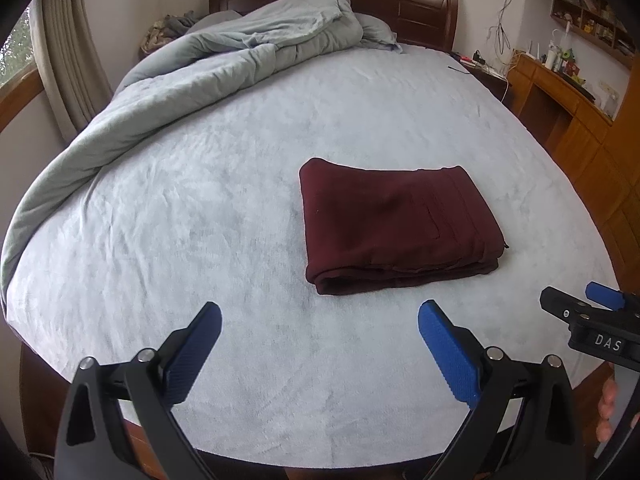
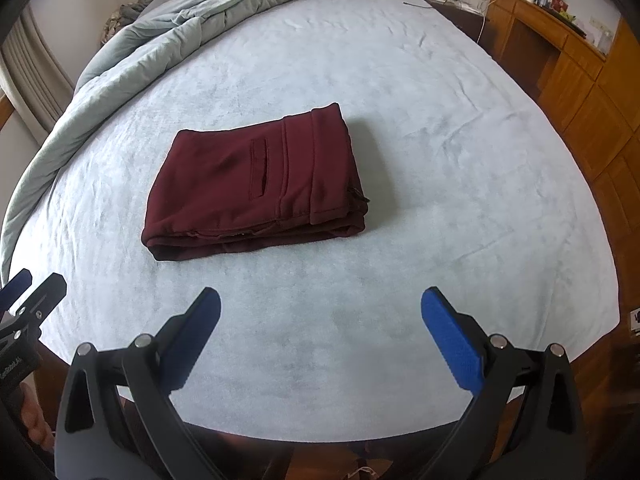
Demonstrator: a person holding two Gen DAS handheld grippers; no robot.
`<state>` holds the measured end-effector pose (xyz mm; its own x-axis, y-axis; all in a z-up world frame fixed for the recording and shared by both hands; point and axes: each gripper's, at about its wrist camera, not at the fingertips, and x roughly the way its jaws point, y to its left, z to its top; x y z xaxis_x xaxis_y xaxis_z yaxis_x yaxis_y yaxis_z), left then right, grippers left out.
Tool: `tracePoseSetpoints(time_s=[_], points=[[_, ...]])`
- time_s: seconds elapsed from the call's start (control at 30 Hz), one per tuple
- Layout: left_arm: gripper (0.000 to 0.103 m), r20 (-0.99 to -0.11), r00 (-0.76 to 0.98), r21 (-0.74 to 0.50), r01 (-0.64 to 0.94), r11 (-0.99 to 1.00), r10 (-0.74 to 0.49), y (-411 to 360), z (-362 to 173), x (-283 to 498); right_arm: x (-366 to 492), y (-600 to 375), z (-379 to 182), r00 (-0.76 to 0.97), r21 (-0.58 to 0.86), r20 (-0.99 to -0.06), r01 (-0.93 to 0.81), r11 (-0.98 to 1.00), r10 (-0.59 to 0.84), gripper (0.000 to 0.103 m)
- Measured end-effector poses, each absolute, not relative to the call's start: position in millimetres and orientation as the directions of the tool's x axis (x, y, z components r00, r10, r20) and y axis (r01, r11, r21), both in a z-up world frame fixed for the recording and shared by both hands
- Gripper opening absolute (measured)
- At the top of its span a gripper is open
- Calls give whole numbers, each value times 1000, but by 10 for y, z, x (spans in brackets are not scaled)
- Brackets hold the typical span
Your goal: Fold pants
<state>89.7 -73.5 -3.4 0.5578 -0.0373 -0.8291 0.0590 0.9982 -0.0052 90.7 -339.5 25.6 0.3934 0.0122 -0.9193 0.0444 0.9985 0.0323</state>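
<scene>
Left tongs (image 1: 320, 316) spread wide, blue pads apart, nothing between them, hovering over the near part of the bed (image 1: 200, 200). Right tongs (image 2: 320, 304) likewise wide apart and empty, above the near edge of the same bed. Each pair shows at the edge of the other's view, side by side, both clear of the cloth.

Pants (image 2: 256, 184), dark maroon, lie folded into a compact stacked rectangle flat on the light blue sheet, mid-bed, ahead of both tongs and not touching either. Slit pocket and waistband seams face up; layered edges toward the cameras.

Grey duvet (image 1: 224, 60) bunched along the far left side up to the dark wooden headboard (image 1: 420, 4). Wooden cabinets (image 2: 580, 92) to the right of the bed.
</scene>
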Motion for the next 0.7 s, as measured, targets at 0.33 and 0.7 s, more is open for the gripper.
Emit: tracePoseSetpoints(time_s=[0.33,0.7], points=[[99,-839,543,-6,54,999,-34,-719,-78,918,905,-3380,225,384,19,-923,42,999,2,100],[99,-851,525,-2,43,999,-24,-719,-118,915,913,-3449,176,370,36,-929,62,997,11,100]])
